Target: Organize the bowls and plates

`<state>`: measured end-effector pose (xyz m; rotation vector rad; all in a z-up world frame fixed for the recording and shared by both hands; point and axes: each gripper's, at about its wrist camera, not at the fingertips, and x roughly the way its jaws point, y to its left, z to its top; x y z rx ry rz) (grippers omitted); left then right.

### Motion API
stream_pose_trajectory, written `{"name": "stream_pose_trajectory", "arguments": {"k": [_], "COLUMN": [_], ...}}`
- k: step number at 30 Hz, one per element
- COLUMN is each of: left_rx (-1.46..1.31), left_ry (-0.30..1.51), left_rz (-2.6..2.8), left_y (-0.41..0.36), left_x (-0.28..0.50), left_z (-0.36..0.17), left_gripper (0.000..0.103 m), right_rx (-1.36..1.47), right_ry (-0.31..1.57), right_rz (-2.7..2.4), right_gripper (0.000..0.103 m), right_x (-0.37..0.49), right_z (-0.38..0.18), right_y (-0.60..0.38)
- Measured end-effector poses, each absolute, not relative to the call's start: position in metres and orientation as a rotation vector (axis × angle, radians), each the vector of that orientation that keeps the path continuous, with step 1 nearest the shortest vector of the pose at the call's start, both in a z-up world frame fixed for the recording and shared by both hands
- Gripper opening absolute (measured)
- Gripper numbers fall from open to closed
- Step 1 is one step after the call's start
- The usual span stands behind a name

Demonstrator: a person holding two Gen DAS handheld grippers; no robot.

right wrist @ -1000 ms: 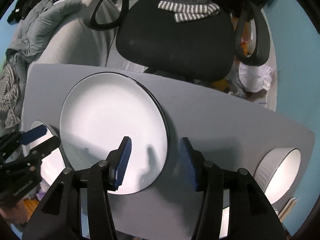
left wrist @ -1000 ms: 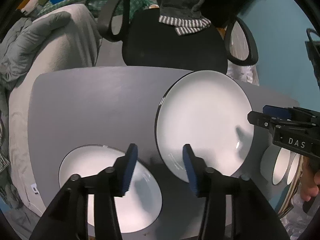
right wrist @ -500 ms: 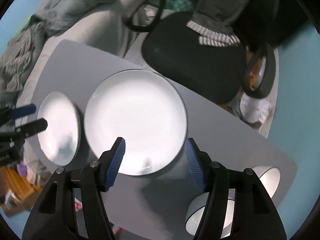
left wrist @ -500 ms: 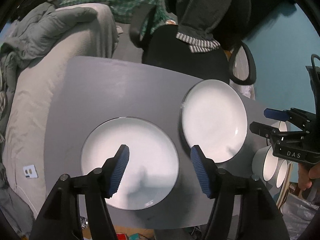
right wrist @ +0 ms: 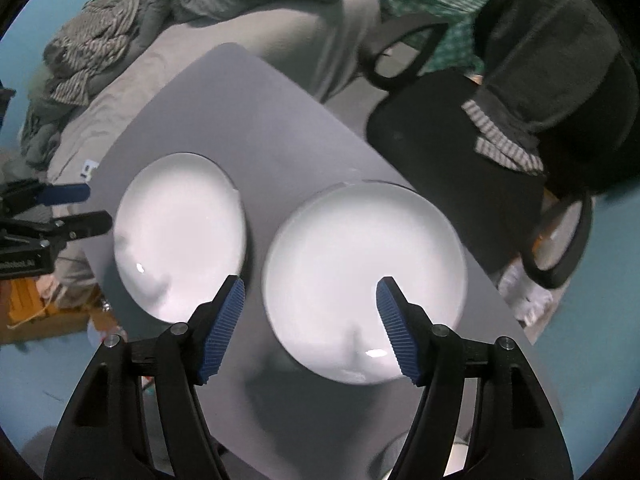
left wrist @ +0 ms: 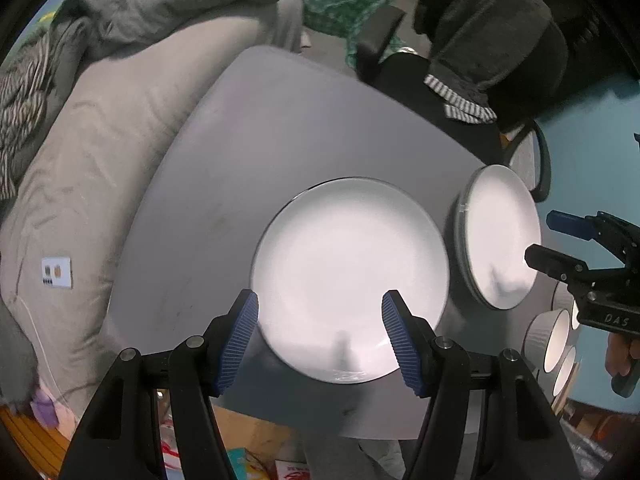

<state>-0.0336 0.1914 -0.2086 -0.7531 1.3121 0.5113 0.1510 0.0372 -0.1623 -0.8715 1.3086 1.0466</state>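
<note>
Two white dark-rimmed plates lie side by side on a grey table (left wrist: 248, 152). In the left wrist view, the left plate (left wrist: 352, 272) is below my open, empty left gripper (left wrist: 320, 338); the right plate (left wrist: 500, 236) is to its right. White bowls (left wrist: 554, 340) stand at the table's right edge, behind my right gripper (left wrist: 548, 240). In the right wrist view, my open, empty right gripper (right wrist: 310, 326) hovers over the right plate (right wrist: 364, 280), with the left plate (right wrist: 180, 236) and left gripper (right wrist: 86, 206) to the left.
A black office chair (right wrist: 460, 152) draped with dark clothing stands behind the table. A grey couch (left wrist: 100, 152) with piled clothes runs along the table's left side. Boxes and clutter (left wrist: 248, 460) lie on the floor below the near edge.
Both grippers have risen and pulled back from the table, and their jaws have opened wider. The plates look smaller and have not moved on the table.
</note>
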Motion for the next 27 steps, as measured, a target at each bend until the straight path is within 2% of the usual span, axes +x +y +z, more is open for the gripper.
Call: {"name": "stream_pose_trajectory", "arguments": {"k": [16,27], "left_rx": [-1.027,-1.14], "left_ry": [1.285,1.26], "left_rz": [0.627,0.639], "left_y": [0.222,0.228], "left_x": [-0.088,-0.097], "left_z": [-0.267,-0.289], "left_gripper": [0.066,0.066], "right_rx": [-0.936,-0.944], "right_ry": [1.368,1.468], "right_rz": [1.209,1.203], "right_gripper": [0.069,0.068], "right_x": [0.116,0.109], "right_z": [-0.21,-0.253], "right_y": [0.129,0.14]}}
